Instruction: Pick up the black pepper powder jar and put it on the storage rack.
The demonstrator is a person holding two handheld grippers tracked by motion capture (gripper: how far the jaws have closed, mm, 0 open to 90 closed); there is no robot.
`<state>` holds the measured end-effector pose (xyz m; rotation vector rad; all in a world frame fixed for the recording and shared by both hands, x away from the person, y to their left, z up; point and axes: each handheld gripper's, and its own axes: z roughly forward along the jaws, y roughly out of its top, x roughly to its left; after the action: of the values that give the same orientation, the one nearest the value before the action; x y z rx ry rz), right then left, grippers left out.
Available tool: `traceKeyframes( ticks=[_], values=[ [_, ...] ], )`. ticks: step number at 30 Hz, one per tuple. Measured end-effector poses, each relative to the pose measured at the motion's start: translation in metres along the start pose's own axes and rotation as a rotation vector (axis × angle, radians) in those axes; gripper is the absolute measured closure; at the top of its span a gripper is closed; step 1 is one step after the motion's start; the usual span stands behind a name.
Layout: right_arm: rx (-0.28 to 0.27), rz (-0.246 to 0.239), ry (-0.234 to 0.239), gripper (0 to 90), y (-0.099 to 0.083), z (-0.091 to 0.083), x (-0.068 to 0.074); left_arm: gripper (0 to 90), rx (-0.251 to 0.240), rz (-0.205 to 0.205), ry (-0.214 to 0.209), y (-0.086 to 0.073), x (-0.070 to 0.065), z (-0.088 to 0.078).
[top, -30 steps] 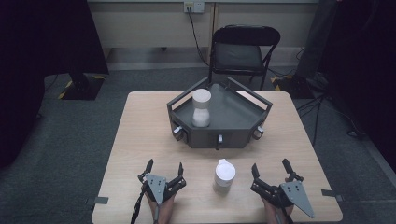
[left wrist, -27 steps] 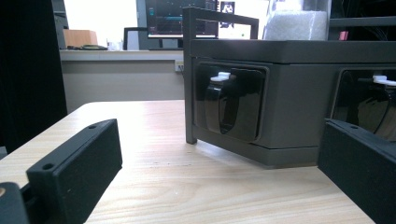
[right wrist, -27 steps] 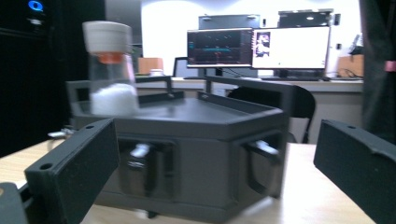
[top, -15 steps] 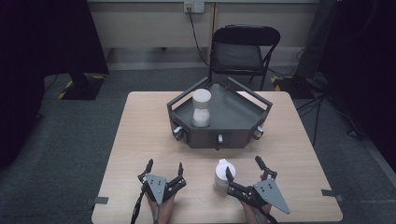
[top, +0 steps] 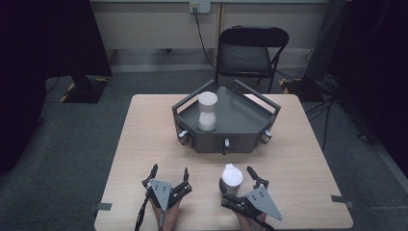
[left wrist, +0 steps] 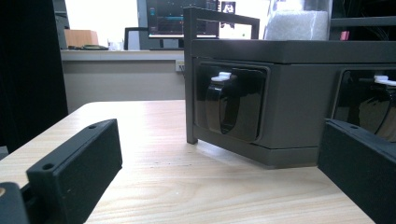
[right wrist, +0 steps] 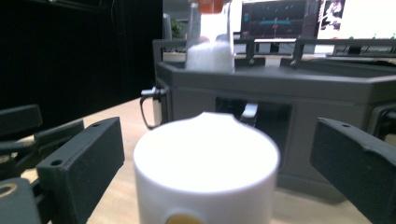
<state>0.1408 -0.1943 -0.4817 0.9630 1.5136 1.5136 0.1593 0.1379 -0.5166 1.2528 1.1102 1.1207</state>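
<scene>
From the high view, a white cup (top: 232,179) stands upright on the near part of the wooden table (top: 144,139), right of centre. The right gripper (top: 237,179) sits around it — one jaw on the cup's left, the other on its right, spread wide, with gaps showing. Its jaws have just been closing a little, the cup between them but not yet pressed. The left gripper (top: 169,173) lies to the left of the cup, well apart from it, jaws wide with nothing between. Farther off, a dark grey tray (top: 250,127) stands at the table's middle, holding a tall white container (top: 208,111) in its left part. A black folding chair (top: 250,53) stands beyond the table.

In the left gripper view, the two black jaws stand far apart over bare wood, the tray's wall (left wrist: 289,102) just ahead.

In the right gripper view, the cup (right wrist: 205,172) rises close between the jaws — space visible on either side — with the tray (right wrist: 289,93) behind it.
</scene>
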Motion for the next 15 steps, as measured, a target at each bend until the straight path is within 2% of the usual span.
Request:
traceKeyframes(
  ticks=[10,15],
  values=[
    [0.047,0.026,0.002,10.9,-0.0091,0.0005,0.0005,0.1,0.000,0.000,0.002,0.0000,-0.0003,0.0000],
    [0.057,0.019,0.010,15.2,-0.0091,-0.0001,0.0009,0.1,0.000,0.000,0.002,0.0000,-0.0003,0.0000]
  ],
)
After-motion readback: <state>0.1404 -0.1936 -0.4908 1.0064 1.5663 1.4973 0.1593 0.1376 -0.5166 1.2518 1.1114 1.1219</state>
